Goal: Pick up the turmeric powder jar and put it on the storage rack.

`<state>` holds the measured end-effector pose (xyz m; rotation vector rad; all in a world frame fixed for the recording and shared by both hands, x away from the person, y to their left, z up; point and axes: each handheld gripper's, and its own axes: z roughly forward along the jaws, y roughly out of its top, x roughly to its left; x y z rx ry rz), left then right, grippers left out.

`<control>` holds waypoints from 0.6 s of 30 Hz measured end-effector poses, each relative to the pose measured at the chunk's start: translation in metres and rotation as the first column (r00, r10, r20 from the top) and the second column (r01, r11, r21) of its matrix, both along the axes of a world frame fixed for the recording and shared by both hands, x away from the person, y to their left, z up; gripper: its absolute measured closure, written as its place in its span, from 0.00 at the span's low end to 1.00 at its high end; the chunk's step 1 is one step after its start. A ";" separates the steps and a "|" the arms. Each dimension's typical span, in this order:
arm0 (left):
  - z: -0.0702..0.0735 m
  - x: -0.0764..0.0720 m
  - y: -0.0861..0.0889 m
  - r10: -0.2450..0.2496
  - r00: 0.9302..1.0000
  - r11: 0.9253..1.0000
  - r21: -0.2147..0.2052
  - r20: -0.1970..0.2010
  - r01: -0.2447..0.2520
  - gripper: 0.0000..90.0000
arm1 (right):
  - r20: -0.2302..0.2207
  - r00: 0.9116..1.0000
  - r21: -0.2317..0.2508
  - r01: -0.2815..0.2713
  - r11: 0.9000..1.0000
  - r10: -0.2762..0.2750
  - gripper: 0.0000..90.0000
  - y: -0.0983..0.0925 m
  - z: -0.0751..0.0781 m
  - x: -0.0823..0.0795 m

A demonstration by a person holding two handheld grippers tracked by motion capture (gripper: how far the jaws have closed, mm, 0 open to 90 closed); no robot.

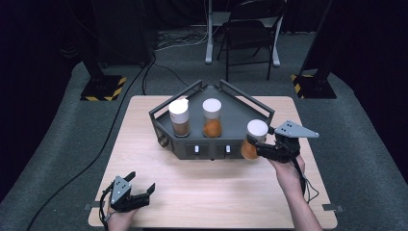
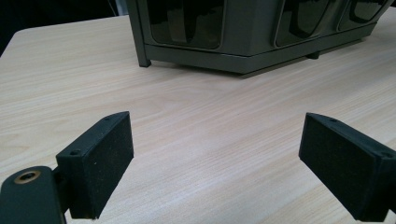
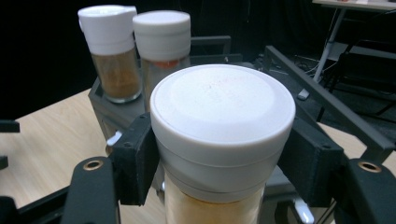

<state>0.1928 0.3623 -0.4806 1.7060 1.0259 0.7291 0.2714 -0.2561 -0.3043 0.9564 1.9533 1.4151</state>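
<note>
A grey angular rack [image 1: 240, 113] stands at the table's far middle. Two white-capped spice jars sit on it: a brown one [image 1: 180, 118] on the left and an orange one [image 1: 212, 118] beside it. My right gripper [image 1: 255, 147] is shut on a third orange spice jar [image 1: 253, 138], held upright above the table just off the rack's right front corner. In the right gripper view its pads clamp the jar [image 3: 223, 121] just under the white cap, with the brown jar [image 3: 112, 51] and the orange jar [image 3: 162, 39] behind. My left gripper [image 1: 141, 185] rests open near the table's front left.
The rack's front face [image 2: 243, 32] with dark recesses lies ahead of my left gripper [image 2: 215, 163] across bare wood [image 2: 196, 112]. A folding chair [image 1: 248, 33] and stand bases with hazard stripes [image 1: 103, 89] are on the floor beyond the table.
</note>
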 end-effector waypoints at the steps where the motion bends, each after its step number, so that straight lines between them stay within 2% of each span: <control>1: 0.000 0.000 0.000 0.000 1.000 1.000 0.000 0.000 0.000 0.11 | 0.001 1.000 0.000 -0.001 1.000 0.001 0.37 0.002 0.003 0.002; 11: 0.000 0.000 0.000 -0.002 1.000 1.000 0.000 0.002 0.002 0.11 | 0.024 1.000 -0.021 0.010 1.000 -0.009 0.37 0.020 0.022 0.016; 18: 0.000 0.000 0.000 -0.003 1.000 1.000 0.000 0.002 0.003 0.11 | 0.032 0.999 -0.024 0.039 0.999 -0.038 0.37 0.028 0.026 0.024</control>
